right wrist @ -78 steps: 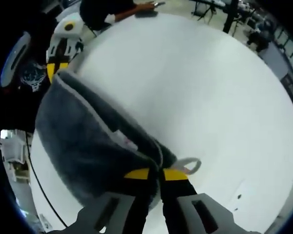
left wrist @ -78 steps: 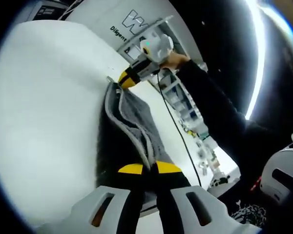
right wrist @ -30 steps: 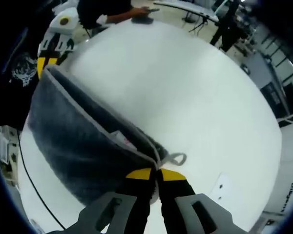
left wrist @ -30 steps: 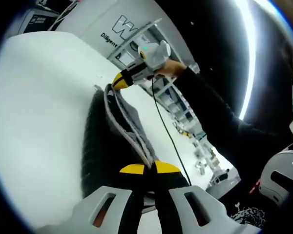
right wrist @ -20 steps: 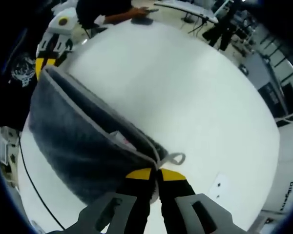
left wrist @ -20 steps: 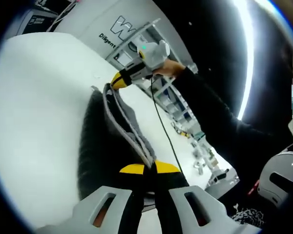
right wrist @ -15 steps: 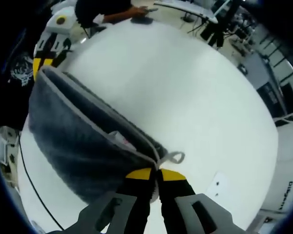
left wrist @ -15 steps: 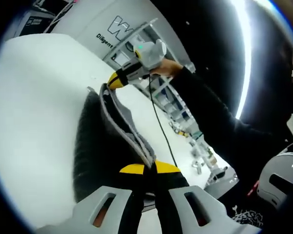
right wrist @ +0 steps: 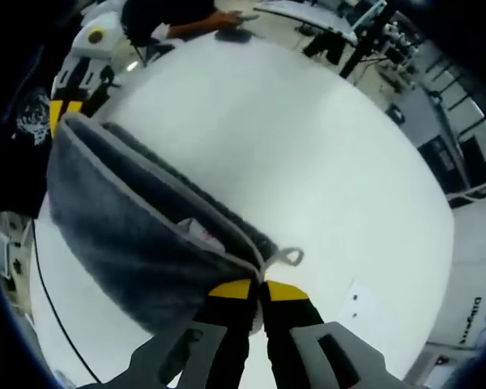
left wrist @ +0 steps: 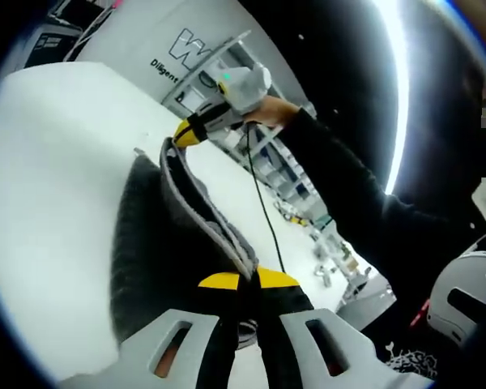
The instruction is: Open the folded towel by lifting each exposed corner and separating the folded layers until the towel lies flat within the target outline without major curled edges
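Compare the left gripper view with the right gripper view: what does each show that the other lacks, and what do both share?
Left gripper view: the person's dark sleeve and a cable trailing from the right gripper.

Right gripper view: the towel's hanging loop and a white label between its layers.

Both: the grey towel stretched between shut jaws, above the white table.

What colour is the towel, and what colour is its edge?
The towel is dark grey with a lighter grey edge, clearest in the right gripper view.

Both grippers have grey slotted bodies and black jaws tipped yellow; beside the right gripper [left wrist: 184, 134], a black cable [left wrist: 259, 203] and black sleeve [left wrist: 348, 203].
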Action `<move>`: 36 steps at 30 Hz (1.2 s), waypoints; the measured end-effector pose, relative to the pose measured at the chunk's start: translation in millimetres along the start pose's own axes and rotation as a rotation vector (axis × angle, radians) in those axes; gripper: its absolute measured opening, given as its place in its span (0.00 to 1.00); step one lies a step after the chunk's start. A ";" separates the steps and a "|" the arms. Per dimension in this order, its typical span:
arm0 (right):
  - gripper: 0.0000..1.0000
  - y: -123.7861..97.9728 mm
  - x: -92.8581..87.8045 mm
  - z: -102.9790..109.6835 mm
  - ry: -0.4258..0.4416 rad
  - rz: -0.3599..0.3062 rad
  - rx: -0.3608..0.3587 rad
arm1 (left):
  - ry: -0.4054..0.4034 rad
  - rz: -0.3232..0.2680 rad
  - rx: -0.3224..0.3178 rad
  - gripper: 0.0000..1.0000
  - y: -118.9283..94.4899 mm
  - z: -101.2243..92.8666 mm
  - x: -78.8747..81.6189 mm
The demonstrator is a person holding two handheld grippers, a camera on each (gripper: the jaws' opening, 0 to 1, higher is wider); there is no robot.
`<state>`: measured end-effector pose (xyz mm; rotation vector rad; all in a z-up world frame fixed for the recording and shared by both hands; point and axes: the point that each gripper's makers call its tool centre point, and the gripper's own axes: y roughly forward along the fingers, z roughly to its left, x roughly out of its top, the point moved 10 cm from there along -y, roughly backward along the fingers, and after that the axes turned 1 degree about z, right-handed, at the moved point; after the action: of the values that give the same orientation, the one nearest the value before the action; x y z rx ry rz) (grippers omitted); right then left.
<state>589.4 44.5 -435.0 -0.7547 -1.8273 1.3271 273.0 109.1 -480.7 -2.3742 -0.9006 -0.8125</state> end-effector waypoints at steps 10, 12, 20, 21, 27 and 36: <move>0.00 -12.9 0.6 -0.5 0.026 -0.020 -0.018 | 0.021 -0.001 -0.014 0.03 -1.3 -6.7 -1.1; 0.00 -14.4 0.3 -0.2 0.028 -0.019 -0.019 | 0.024 -0.003 -0.016 0.03 -1.4 -7.8 -1.3; 0.00 -18.2 0.5 2.4 0.023 -0.018 -0.026 | 0.036 -0.002 -0.039 0.03 1.8 -14.1 -3.1; 0.00 -19.1 1.0 3.8 0.022 -0.019 -0.029 | 0.038 0.000 -0.042 0.03 1.7 -14.6 -3.2; 0.00 -27.6 -0.4 8.8 0.023 -0.021 -0.046 | 0.045 0.008 -0.053 0.03 0.6 -17.1 -3.0; 0.00 -34.9 1.0 11.2 0.037 -0.018 -0.058 | 0.051 0.011 -0.068 0.03 1.1 -21.3 -3.7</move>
<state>578.3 29.3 -403.6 -0.7864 -1.8456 1.2452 263.9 94.0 -468.2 -2.4025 -0.8520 -0.9086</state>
